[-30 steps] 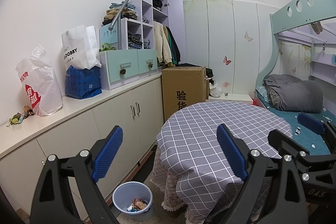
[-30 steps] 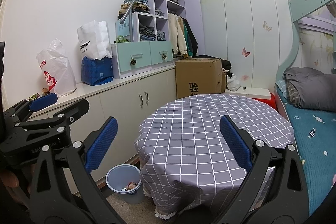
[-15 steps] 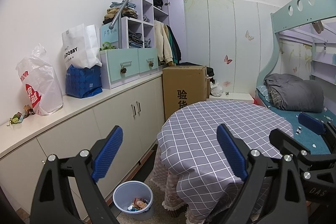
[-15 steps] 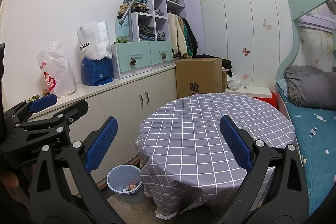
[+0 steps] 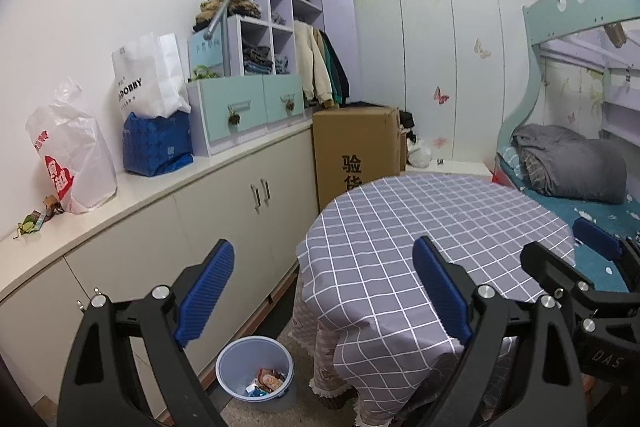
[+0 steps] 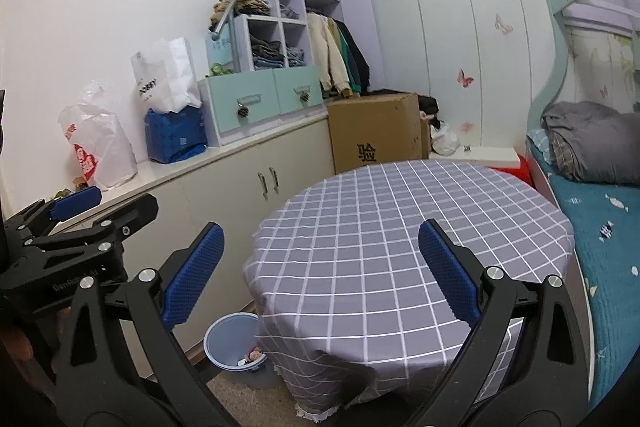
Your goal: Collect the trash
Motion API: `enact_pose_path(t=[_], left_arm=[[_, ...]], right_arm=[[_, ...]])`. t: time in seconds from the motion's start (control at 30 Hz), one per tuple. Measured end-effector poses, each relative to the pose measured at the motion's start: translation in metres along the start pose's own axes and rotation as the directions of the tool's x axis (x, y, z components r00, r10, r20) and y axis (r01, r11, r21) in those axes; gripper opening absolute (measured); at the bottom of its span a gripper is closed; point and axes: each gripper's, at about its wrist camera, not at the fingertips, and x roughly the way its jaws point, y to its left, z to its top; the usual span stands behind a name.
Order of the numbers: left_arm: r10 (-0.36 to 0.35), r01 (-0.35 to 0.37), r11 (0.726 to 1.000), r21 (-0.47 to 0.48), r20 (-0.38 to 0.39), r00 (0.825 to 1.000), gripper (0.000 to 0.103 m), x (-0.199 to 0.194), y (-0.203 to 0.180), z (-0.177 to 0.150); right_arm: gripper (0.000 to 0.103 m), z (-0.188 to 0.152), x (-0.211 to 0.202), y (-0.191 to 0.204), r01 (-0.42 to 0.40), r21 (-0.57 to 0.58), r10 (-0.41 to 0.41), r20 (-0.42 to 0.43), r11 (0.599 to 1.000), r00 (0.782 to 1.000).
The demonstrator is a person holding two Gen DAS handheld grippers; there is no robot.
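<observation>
A light blue trash bin [image 5: 256, 373] stands on the floor between the cabinet and the round table; it holds several wrappers [image 5: 269, 382]. It also shows in the right wrist view [image 6: 234, 343], partly behind the tablecloth. My left gripper [image 5: 322, 287] is open and empty, held above the bin and the table's left edge. My right gripper [image 6: 320, 271] is open and empty above the table. The right gripper shows at the right edge of the left wrist view [image 5: 592, 239]. The left gripper shows at the left of the right wrist view [image 6: 76, 199].
A round table with a grey checked cloth [image 5: 432, 227] fills the middle. A long white cabinet [image 5: 224, 203] runs along the left wall with bags [image 5: 72, 151] and small scraps [image 5: 36, 219] on top. A cardboard box [image 5: 356, 147] stands behind. A bunk bed [image 5: 572, 167] is right.
Both views have shifted slightly; the grippers stay open and empty, and nothing in the room has moved.
</observation>
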Motion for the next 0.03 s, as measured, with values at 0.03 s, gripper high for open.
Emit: enact_pose_path(t=[0.03], left_arm=[[0.001,-0.001,1.0,0.006,-0.012,1.0,0.089,0.0079,-0.0041,-0.0001]], right_arm=[[0.096,-0.0011,0.004,-0.0044,0.006,0.004,-0.006,-0.008,1.0,1.0]])
